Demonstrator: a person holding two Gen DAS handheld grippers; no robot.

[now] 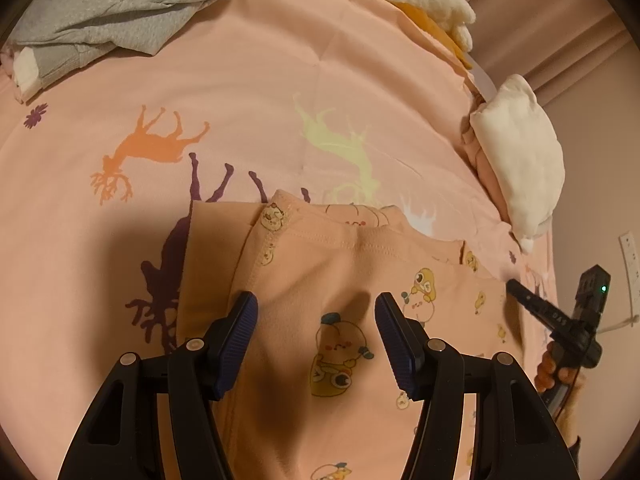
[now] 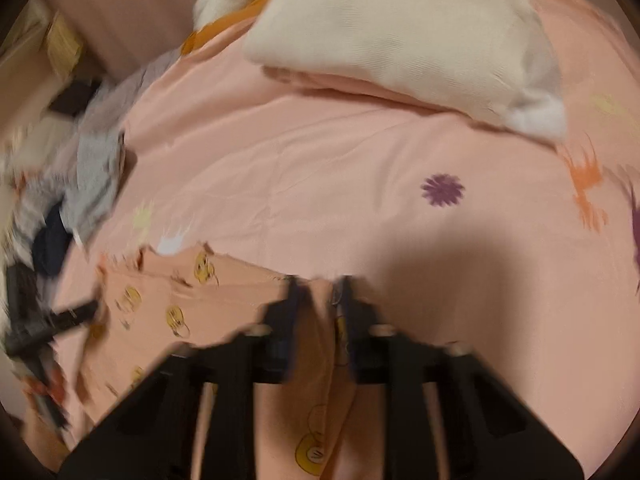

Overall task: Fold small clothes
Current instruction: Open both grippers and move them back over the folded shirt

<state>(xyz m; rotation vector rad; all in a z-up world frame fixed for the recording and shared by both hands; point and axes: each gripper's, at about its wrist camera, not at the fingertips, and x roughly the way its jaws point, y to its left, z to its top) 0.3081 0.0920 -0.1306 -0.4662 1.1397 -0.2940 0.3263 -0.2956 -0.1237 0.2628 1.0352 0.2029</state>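
Note:
A small peach garment (image 1: 340, 280) printed with yellow cartoon chicks lies on the pink bedspread (image 1: 248, 92). My left gripper (image 1: 316, 312) hovers over its middle, open and empty, fingers wide apart. My right gripper (image 2: 318, 292) is nearly closed on a raised fold of the same garment (image 2: 200, 304); that view is blurred by motion. The right gripper also shows at the garment's right edge in the left wrist view (image 1: 516, 286). The left gripper shows at the left edge of the right wrist view (image 2: 76, 312).
A crumpled grey garment (image 1: 112, 8) lies at the far left. A folded cream and pink stack (image 1: 524, 160) sits at the bed's right edge, also in the right wrist view (image 2: 400, 32). A white and orange plush (image 1: 420, 0) lies at the far end. Grey and dark clothes (image 2: 80, 184) are piled left.

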